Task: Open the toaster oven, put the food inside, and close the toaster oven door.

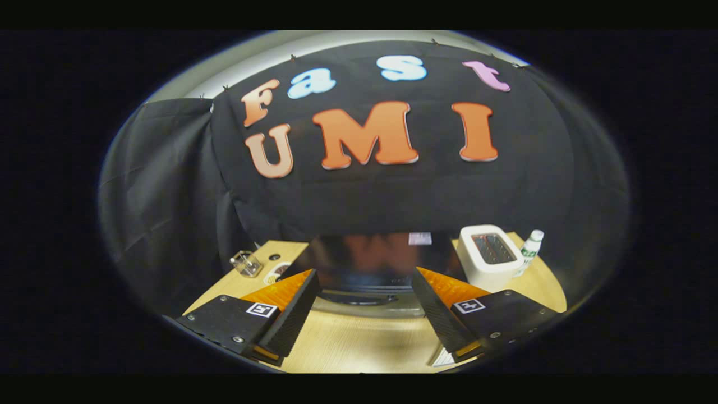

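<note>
Jaws [364, 292] stand wide apart and hold nothing, just before the toaster oven [364, 264] on the worktop [359, 342]. Its door looks closed, with the handle [359, 298] between the fingers. Any grip there should be centered.

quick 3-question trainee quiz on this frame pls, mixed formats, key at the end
1. True or false: the gripper has its fingers shut on the toaster oven.
2. The white pop-up toaster stands between the toaster oven and which thing? A) glass jar B) white bottle C) plate
3. Fill in: everything stands on a light ____ table.

Key:
1. False. The fingers are spread apart, nothing between them, with the dark glossy toaster oven just ahead.
2. B, the white bottle.
3. Wooden.
</note>
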The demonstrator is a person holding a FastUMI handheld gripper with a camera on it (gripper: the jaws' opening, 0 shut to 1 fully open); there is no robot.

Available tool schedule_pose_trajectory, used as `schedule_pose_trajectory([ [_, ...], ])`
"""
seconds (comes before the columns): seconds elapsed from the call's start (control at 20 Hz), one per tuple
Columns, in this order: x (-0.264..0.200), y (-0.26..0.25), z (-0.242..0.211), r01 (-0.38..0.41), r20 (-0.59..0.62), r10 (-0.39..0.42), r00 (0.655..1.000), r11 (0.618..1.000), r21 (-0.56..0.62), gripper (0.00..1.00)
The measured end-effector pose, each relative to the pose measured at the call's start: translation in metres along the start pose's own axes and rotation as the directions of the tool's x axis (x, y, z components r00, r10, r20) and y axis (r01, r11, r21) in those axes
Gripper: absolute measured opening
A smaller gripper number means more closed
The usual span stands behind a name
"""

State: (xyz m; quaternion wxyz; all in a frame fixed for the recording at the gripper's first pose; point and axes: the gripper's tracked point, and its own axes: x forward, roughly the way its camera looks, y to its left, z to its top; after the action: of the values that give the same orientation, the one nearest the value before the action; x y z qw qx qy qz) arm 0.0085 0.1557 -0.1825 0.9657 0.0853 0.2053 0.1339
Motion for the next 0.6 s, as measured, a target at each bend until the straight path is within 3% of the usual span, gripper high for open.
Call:
schedule_pose_trajectory([
  [0.25,-0.047,-0.005,0.101,0.033,0.26,-0.015,0.966,0.997,-0.067,0.98],
  [0.6,-0.088,0.0,0.171,0.069,0.417,-0.001,0.909,0.986,-0.15,0.98],
])
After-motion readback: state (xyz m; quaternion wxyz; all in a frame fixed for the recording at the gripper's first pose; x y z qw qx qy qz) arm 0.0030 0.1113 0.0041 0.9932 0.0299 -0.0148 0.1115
